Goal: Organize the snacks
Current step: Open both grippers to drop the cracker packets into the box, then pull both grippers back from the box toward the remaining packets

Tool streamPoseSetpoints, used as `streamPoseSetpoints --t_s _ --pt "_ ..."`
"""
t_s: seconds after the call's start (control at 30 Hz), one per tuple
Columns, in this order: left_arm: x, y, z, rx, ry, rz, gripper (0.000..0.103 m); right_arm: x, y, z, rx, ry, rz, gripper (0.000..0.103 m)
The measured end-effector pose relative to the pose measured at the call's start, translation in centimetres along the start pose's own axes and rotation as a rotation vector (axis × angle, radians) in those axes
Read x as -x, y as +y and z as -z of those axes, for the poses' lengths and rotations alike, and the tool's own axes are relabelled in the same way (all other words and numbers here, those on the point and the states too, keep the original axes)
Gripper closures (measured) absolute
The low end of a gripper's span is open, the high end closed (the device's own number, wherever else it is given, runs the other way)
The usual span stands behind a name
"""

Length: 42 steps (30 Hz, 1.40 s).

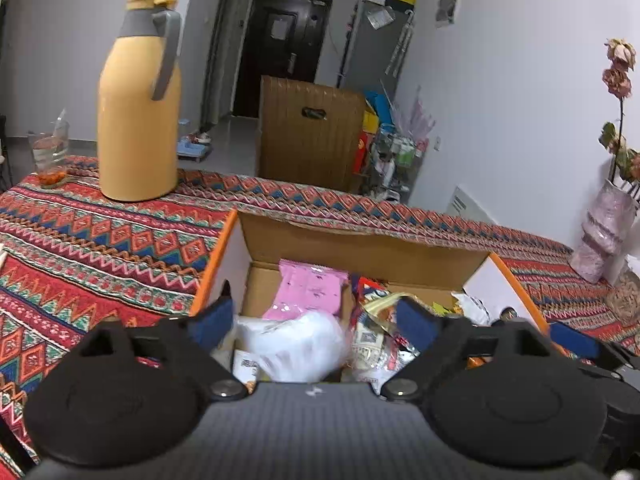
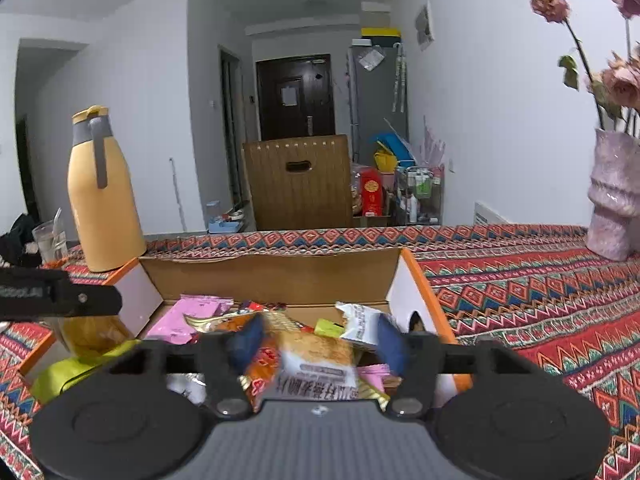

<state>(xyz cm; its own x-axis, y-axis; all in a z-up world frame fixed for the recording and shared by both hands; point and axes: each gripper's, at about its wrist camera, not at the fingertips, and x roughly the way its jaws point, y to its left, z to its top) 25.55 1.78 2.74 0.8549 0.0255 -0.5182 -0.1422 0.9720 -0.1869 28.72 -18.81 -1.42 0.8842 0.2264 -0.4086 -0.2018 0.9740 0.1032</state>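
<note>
An open cardboard box with orange-edged flaps stands on the patterned tablecloth and holds several snack packets. My left gripper hangs open over its left part. A blurred white packet lies loose between the blue pads, with a pink packet behind it. In the right wrist view the same box is ahead. My right gripper is open over its middle, and a blurred orange-and-white snack packet sits between the fingers without being pinched. A white packet and a pink packet lie further in.
A tall yellow thermos stands left of the box, with a glass cup beyond it. A pink vase of dried flowers is at the right. A brown chair stands behind the table. A yellow-green packet lies at the box's left.
</note>
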Motion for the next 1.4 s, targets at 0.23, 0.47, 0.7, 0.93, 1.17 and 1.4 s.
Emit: streamPoseSetpoints --t_s 0.23,0.47,0.7,0.93,1.17,1.4 --pt "0.4 0.2 -0.1 0.014 0.002 -0.017 0.0 0.3 -0.6 0.1 -0.038 0.008 -0.007 0.0" --pt "0.7 0.4 -0.1 0.03 0.005 -0.023 0.0 1.0 -0.3 0.0 -0.032 -0.005 -0.009 0.0" --pt "1.7 0.2 -0.3 0.033 -0.02 -0.012 0.0 1.7 -0.4 -0.3 -0.033 -0.019 -0.005 0.0" --pt "3.3 0.1 -0.9 0.037 -0.047 -0.008 0.0 2.9 0.0 -1.1 -0.015 -0.031 0.01 0.0" --pt "5.5 0.4 -1.8 0.052 -0.062 -0.009 0.0 5.1 1.0 -1.8 0.025 -0.055 0.006 0.0" --pt "8.6 0.8 -1.0 0.039 -0.076 0.0 0.0 7.8 1.6 -1.0 0.045 -0.053 0.001 0.0"
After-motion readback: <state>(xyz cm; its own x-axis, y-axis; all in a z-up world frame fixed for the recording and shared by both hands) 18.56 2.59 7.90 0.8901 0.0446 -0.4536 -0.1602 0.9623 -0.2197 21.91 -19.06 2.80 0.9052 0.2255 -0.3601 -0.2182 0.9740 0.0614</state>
